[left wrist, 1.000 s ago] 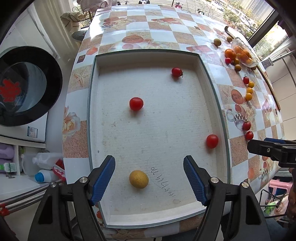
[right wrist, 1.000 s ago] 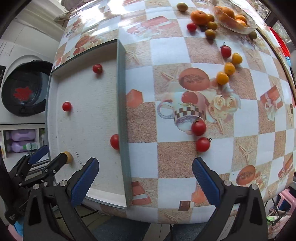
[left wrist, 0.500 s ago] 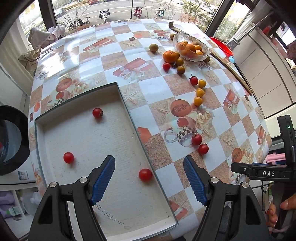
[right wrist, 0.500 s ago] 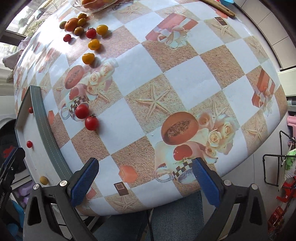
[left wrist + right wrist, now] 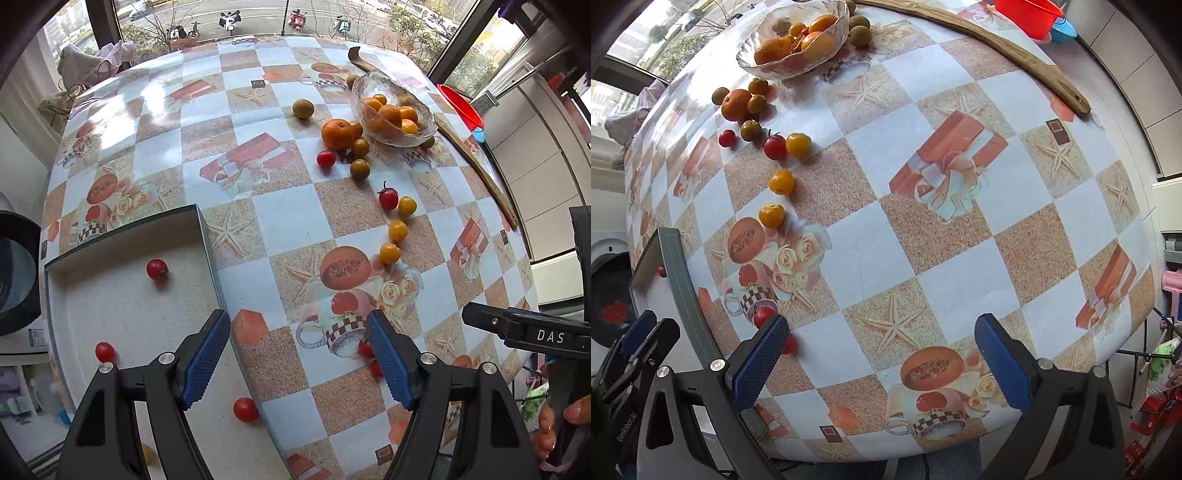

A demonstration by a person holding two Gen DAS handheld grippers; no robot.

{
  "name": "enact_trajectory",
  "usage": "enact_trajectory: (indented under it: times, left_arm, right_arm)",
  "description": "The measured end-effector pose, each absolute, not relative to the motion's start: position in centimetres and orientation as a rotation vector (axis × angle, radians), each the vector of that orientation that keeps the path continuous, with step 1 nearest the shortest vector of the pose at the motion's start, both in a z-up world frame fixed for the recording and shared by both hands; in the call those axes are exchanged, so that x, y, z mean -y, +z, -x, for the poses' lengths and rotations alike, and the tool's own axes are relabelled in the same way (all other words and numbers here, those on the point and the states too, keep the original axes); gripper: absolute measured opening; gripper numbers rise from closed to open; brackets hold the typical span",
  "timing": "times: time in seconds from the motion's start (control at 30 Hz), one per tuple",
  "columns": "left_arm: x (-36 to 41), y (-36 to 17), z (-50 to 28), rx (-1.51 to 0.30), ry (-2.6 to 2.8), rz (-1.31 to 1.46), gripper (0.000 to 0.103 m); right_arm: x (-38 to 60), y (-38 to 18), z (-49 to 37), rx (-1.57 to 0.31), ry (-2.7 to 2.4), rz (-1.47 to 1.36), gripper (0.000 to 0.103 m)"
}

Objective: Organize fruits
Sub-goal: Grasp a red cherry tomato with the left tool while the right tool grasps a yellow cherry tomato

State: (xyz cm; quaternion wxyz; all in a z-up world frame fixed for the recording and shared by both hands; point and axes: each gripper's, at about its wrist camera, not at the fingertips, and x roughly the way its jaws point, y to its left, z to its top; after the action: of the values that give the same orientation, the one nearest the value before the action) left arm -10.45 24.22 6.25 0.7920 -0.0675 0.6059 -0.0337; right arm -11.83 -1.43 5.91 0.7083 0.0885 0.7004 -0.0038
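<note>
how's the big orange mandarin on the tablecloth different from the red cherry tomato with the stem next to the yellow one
The big orange mandarin is much larger than the stemmed red cherry tomato. The mandarin is dull orange with no stem showing; the tomato is glossy red with a dark stem. Both lie loose on the checked tablecloth, outside the glass bowl.

The left gripper (image 5: 298, 354) has a black frame with triangular cut-outs, silver screws at its joints and ribbed blue pads (image 5: 205, 358) on both fingers. The right gripper (image 5: 881, 363) is built the same, its blue pads (image 5: 759, 363) cross-hatched. Seen from the left wrist, its black body bears white letters "DAS", and a person's fingertips (image 5: 576, 410) show beneath.
</note>
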Motion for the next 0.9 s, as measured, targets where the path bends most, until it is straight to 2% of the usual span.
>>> enact_trajectory:
  times: [0.3, 0.37, 0.43, 0.47, 0.77, 0.9]
  left_arm:
    - [-23.6, 4.4, 2.0, -1.26, -0.017, 0.131, 0.077]
    - [-23.1, 3.8, 0.6, -1.264, -0.013, 0.124, 0.077]
    - [-22.7, 3.1, -0.5, -1.265, -0.008, 0.119, 0.077]
    - [-22.6, 2.8, -1.0, -1.267, -0.006, 0.118, 0.077]
    - [-21.3, 0.0, -3.5, -1.292, 0.002, 0.094, 0.077]
    - [-21.2, -0.8, -4.2, -1.296, 0.011, 0.099, 0.077]
  right_arm:
    - [0.2, 5.2, 5.1, -1.478, 0.077, -0.152, 0.099]
    - [0.5, 5.1, 4.1, -1.471, 0.088, -0.15, 0.091]
    - [0.4, 4.6, 3.5, -1.475, 0.103, -0.158, 0.078]
    - [0.4, 4.4, 3.2, -1.478, 0.111, -0.164, 0.076]
    - [-0.7, 2.7, 1.3, -1.479, 0.193, -0.139, 0.073]
    - [-1.5, 1.9, 0.5, -1.479, 0.217, -0.151, 0.067]
